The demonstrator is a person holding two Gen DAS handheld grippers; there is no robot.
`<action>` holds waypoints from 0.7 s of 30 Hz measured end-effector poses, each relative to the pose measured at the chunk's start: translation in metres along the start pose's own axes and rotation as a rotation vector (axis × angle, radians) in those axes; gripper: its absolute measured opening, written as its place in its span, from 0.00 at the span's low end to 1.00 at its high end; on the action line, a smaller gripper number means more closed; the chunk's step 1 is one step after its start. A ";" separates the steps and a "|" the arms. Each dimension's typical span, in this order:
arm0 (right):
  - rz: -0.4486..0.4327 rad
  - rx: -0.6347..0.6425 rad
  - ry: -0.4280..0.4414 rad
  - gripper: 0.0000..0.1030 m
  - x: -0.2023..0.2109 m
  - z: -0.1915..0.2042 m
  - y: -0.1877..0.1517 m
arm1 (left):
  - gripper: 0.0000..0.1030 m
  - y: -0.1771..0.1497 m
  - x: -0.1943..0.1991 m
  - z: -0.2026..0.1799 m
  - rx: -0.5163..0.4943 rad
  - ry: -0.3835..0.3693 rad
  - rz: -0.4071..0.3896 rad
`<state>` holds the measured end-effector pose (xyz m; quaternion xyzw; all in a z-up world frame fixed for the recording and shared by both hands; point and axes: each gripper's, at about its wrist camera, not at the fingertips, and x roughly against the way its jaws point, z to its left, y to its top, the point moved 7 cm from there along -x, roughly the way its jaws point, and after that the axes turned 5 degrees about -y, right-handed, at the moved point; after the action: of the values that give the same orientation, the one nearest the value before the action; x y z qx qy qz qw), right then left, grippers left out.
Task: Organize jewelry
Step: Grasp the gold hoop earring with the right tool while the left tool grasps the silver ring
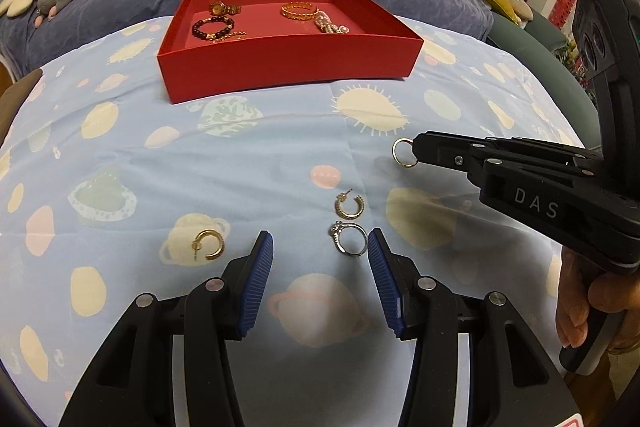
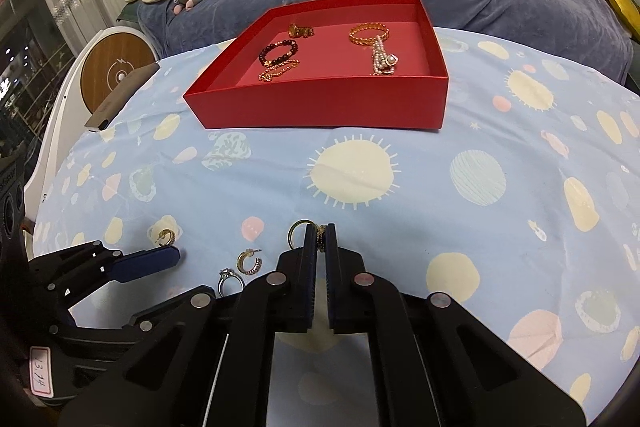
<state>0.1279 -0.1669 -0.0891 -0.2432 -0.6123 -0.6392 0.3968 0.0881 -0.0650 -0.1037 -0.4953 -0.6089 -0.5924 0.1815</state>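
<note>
The right hand-held gripper [image 2: 319, 231] is clenching a gold ring [image 1: 404, 153] above the bed [image 1: 280, 155], while the left hand-held gripper [image 1: 320, 247] is hovering released beside the silver ring [image 1: 349, 238].

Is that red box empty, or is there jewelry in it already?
Not empty: the red box already holds a watch, bracelets and a pearl strand.
</note>
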 end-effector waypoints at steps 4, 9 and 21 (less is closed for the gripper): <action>0.002 0.001 -0.006 0.03 0.004 0.000 -0.004 | 0.46 0.002 -0.011 -0.005 -0.006 0.029 0.006; 0.009 -0.002 -0.006 0.03 0.006 -0.002 -0.007 | 0.46 0.003 -0.018 -0.008 -0.022 0.087 -0.007; 0.008 -0.004 -0.005 0.03 0.008 -0.002 -0.008 | 0.03 -0.002 -0.014 -0.008 -0.066 0.117 -0.028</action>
<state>0.1173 -0.1715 -0.0881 -0.2478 -0.6112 -0.6381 0.3973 0.0897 -0.0770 -0.1143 -0.4572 -0.5843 -0.6424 0.1921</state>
